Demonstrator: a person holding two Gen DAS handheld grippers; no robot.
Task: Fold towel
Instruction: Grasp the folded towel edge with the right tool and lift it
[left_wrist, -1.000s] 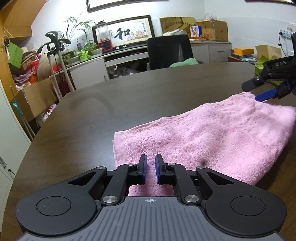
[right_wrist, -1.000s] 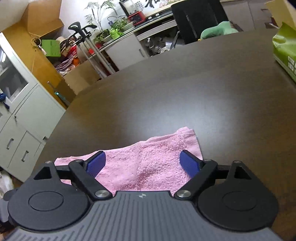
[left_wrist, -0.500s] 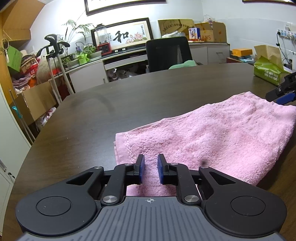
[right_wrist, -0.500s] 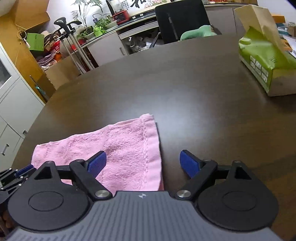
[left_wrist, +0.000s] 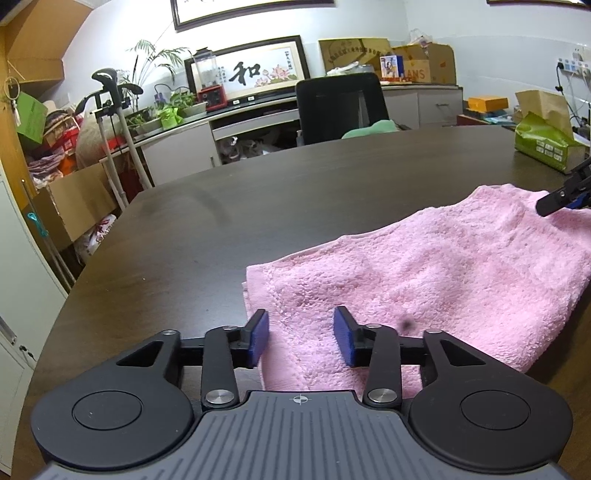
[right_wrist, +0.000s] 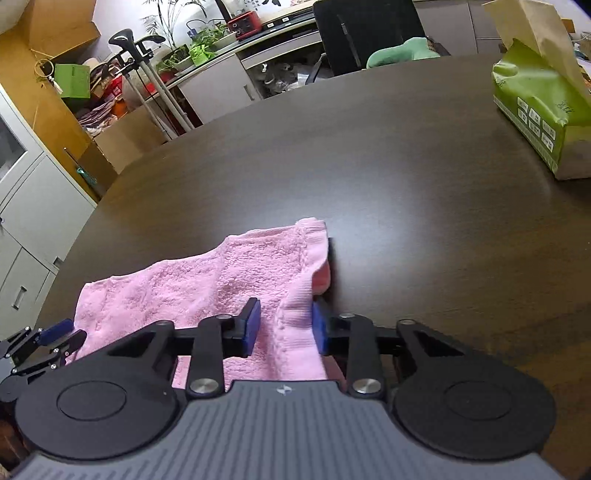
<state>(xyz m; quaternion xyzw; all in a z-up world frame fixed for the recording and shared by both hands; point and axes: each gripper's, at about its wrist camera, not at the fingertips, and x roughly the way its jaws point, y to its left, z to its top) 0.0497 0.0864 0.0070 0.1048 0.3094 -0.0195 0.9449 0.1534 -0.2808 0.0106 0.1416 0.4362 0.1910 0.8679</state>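
Note:
A pink towel (left_wrist: 436, 273) lies folded on the dark table (left_wrist: 258, 206). My left gripper (left_wrist: 301, 341) is open, its blue pads on either side of the towel's near left corner. My right gripper (right_wrist: 282, 328) is partly closed around the towel's right edge (right_wrist: 295, 306), which is bunched up and lifted between the pads. The towel also shows in the right wrist view (right_wrist: 192, 280). The right gripper's tip shows at the right edge of the left wrist view (left_wrist: 565, 195). The left gripper shows at the lower left of the right wrist view (right_wrist: 44, 343).
A green tissue pack (right_wrist: 543, 107) stands on the table's right side. A black office chair (left_wrist: 340, 107) is at the far edge. Cabinets, boxes and plants line the wall behind.
My left gripper has opened from nearly shut. My right gripper has narrowed from wide open around the towel's right edge, which now bunches up between its pads.

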